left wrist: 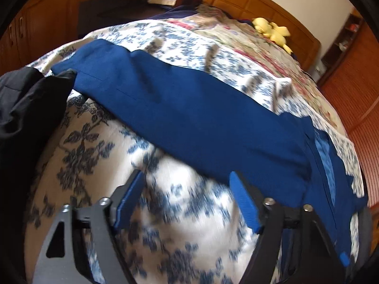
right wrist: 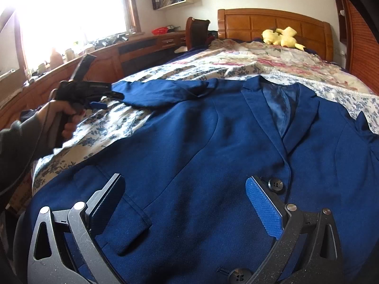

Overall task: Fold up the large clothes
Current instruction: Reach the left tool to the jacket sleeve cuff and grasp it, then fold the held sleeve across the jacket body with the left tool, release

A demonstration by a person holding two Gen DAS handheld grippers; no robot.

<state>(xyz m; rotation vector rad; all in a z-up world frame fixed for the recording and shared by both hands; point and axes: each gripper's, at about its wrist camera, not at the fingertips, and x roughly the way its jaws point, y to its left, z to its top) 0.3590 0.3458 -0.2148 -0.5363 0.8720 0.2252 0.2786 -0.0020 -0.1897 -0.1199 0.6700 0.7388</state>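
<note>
A dark blue jacket [right wrist: 201, 142] lies face up on the floral bed sheet [left wrist: 165, 224], buttons near me and collar toward the headboard. Its sleeve [left wrist: 177, 94] stretches out flat to the left across the sheet. My left gripper [left wrist: 187, 175] hovers over the sheet just short of the sleeve's near edge, jaws apart with nothing between them. In the right wrist view a person's hand [right wrist: 64, 116] holds the left gripper [right wrist: 106, 100] by the sleeve's cuff end [right wrist: 132, 92]. My right gripper [right wrist: 184, 178] is open above the jacket's front, beside a black button [right wrist: 276, 185].
A black garment [left wrist: 23, 108] lies at the bed's left edge. A yellow plush toy [right wrist: 281, 37] sits by the wooden headboard [right wrist: 260, 23]. A wooden desk [right wrist: 106, 59] with clutter runs under the window on the left; wooden cupboards [left wrist: 350, 82] stand on the right.
</note>
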